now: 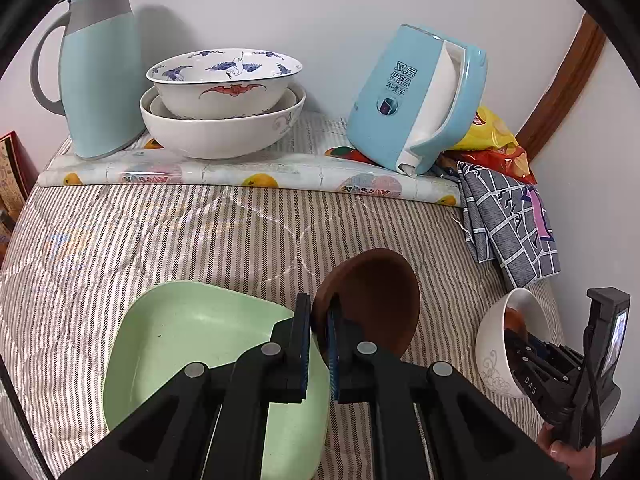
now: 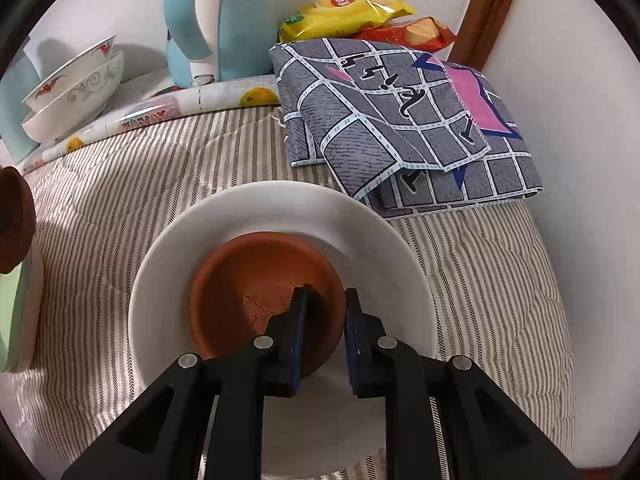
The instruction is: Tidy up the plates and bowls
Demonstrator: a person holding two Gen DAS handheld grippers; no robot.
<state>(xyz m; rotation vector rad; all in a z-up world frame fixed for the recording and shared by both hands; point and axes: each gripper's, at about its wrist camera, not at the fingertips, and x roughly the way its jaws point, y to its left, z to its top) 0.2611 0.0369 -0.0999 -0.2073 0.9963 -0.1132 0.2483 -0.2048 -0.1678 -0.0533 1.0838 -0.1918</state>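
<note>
Pinching only the rim of the tilted brown saucer [image 1: 370,300], the left gripper [image 1: 319,344] could drop it, while the right gripper [image 2: 325,344] seemingly clamps 1 terracotta dish [image 2: 264,296] and the white bowl [image 2: 280,216] wall together.

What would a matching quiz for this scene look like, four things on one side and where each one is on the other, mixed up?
Things:
1. dark brown dish
2. terracotta saucer
3. crane-painted bowl
4. checked cloth

Places:
A. nested in the bowl stack at the back
B. inside the white bowl
C. pinched on edge by the left gripper, beside the green dish
D. folded, in front of the snack bags

Pairs: 1-C, 2-B, 3-A, 4-D
</note>
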